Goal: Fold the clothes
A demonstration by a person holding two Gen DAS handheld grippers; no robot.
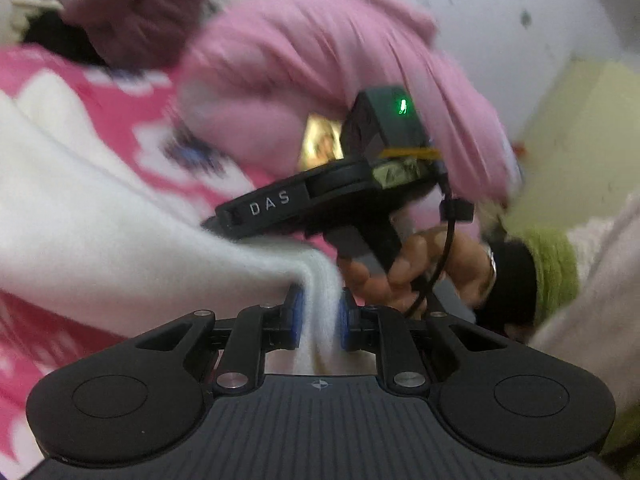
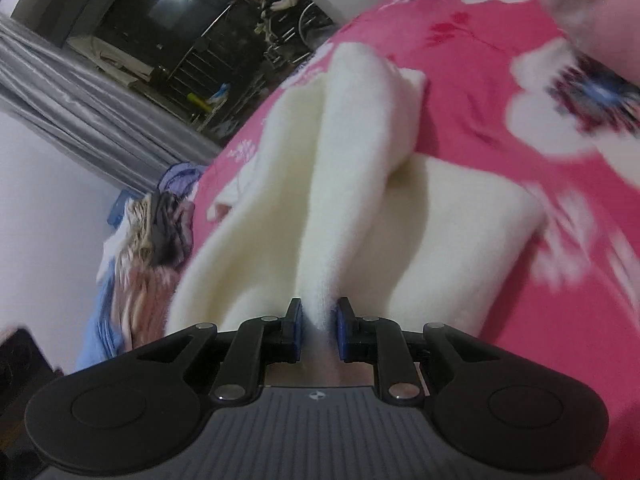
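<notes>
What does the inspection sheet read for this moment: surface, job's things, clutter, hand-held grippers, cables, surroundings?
Surface: pink flowered blanket, bedding-like, under the work.
Job's things: cream fleece garment, partly folded, one fold pinched in each gripper.
Clutter: pink garment heaped behind; pile of clothes beside the blanket's edge.
Grippers: left hand-held gripper shut on the fleece; right hand-held gripper shut on the fleece, its body also seen from the left wrist.
Cables: thin black cable hanging by the right hand.
Surroundings: grey curtain, dark window, white wall; both views motion-blurred.
</notes>
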